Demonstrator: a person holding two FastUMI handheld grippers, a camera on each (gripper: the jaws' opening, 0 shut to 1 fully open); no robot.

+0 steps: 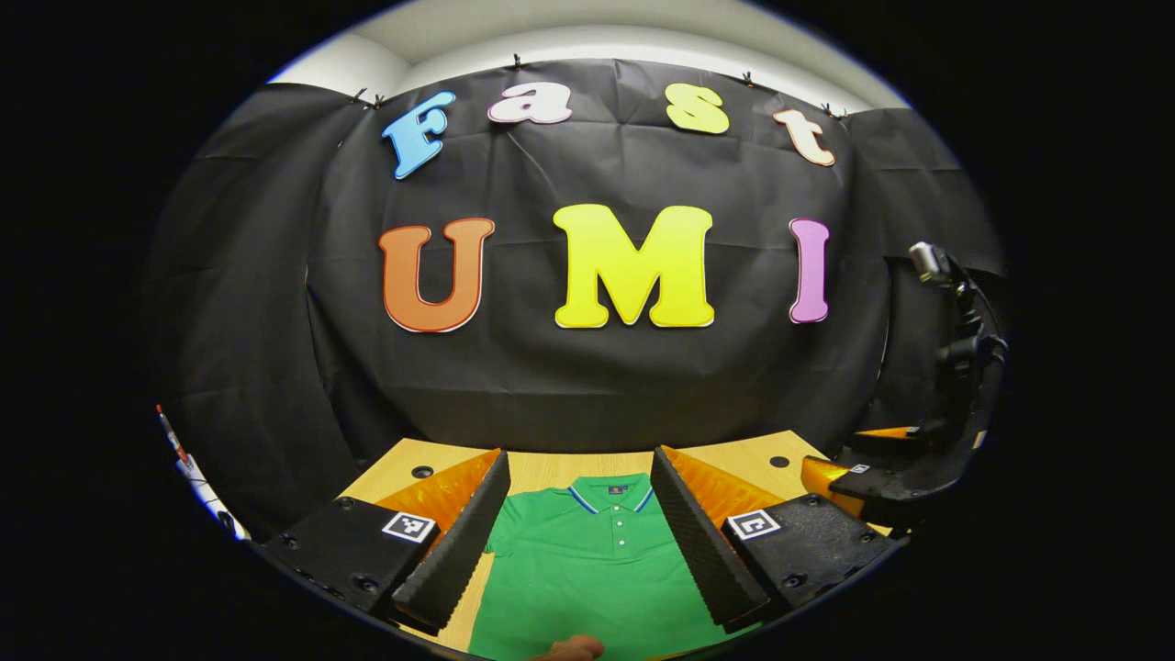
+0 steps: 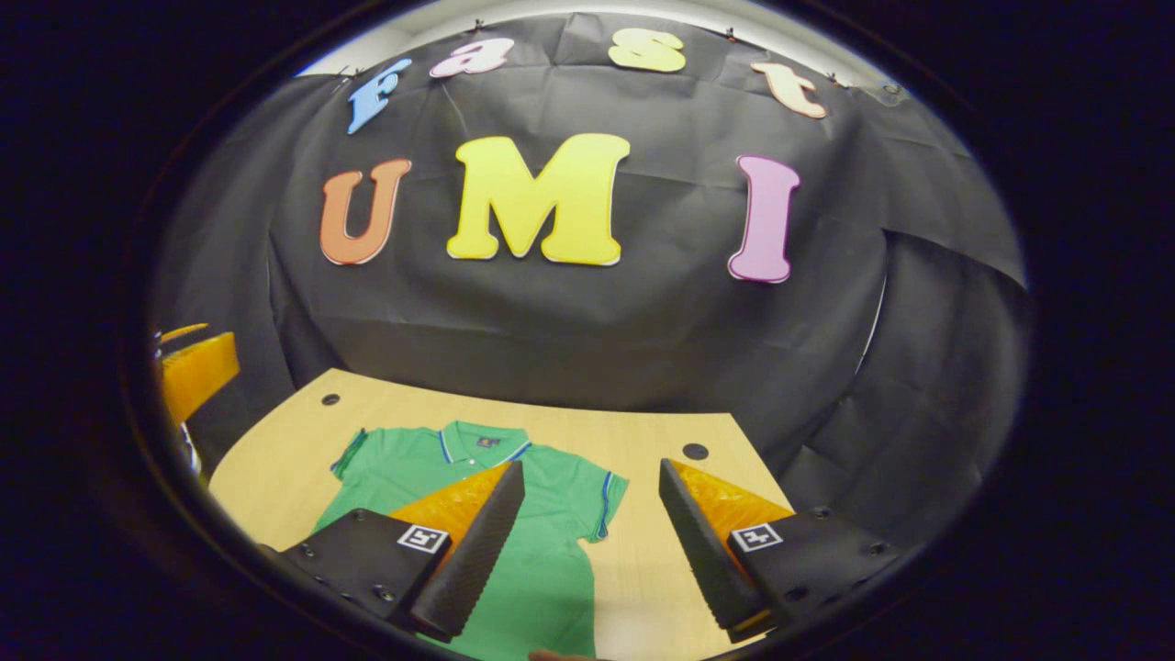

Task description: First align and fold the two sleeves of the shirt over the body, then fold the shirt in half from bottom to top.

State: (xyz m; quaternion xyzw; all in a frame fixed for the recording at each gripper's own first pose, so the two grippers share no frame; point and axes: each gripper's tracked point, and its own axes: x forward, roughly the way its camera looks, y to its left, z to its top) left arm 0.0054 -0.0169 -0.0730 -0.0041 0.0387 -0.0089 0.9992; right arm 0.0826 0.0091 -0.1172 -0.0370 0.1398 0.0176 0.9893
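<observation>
Shirt (image 2: 542, 542) laid flat on table (image 2: 643, 441), collar toward wall, sleeves unfolded. Fabric judged light, limp, easily wrinkled; best pinched at sleeve hems. Left gripper (image 1: 580, 532) held spread above shirt body; right gripper (image 2: 592, 542) spread over right sleeve (image 2: 601, 500), nothing gripped.

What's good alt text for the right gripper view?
A green short-sleeved polo shirt lies flat, sleeves spread, collar toward the booth's black cloth wall, on a light wooden table. The right tongs hang open above it, one finger over the shirt's body, the other over bare table beside the sleeve.
</observation>
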